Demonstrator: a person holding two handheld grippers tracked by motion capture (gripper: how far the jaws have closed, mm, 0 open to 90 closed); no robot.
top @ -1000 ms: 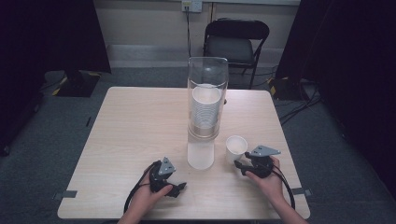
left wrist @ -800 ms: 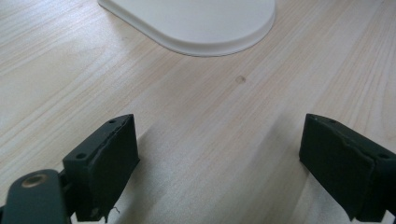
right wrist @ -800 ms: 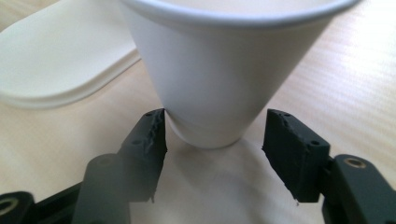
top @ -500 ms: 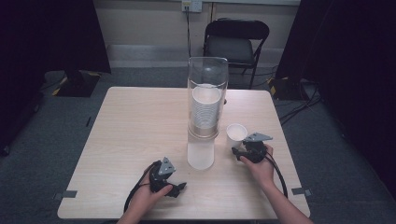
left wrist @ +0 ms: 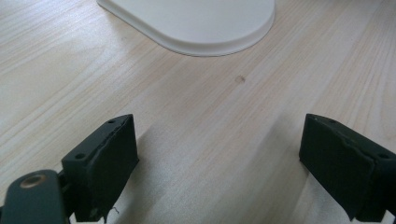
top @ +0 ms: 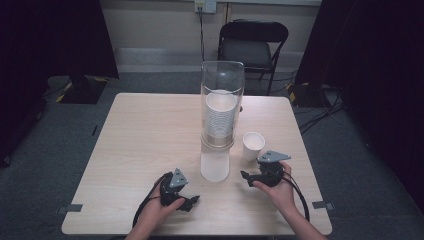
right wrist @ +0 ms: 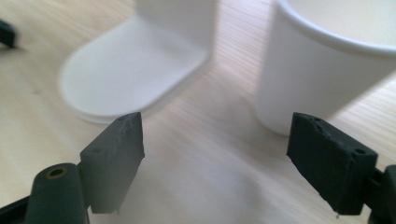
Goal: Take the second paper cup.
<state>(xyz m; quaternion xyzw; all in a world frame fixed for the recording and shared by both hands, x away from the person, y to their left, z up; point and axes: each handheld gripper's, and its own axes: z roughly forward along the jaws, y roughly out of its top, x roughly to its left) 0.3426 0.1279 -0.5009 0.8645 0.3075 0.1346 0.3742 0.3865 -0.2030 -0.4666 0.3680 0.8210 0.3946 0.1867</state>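
Note:
A tall clear tube (top: 222, 95) holding a stack of white cups stands on a white dispenser base (top: 215, 165) at the table's middle. One loose white paper cup (top: 253, 145) stands upright just right of it. My right gripper (top: 246, 175) lies near the front edge, below the cup and apart from it, jaws open. In the right gripper view (right wrist: 217, 149) the cup (right wrist: 327, 60) is ahead right and the base (right wrist: 130, 70) ahead left. My left gripper (top: 192, 200) rests open on the table left of the base. The base's rim (left wrist: 201, 23) lies beyond its open jaws (left wrist: 219, 158).
The light wooden table (top: 140, 145) has bare room on its left half and behind the dispenser. A black folding chair (top: 252, 47) stands beyond the far edge. Cables trail from both grippers toward the front edge.
The loose cup has shifted a little farther from the person. My right gripper went forward beside it, then drew back toward the front edge. The left gripper has stayed put.

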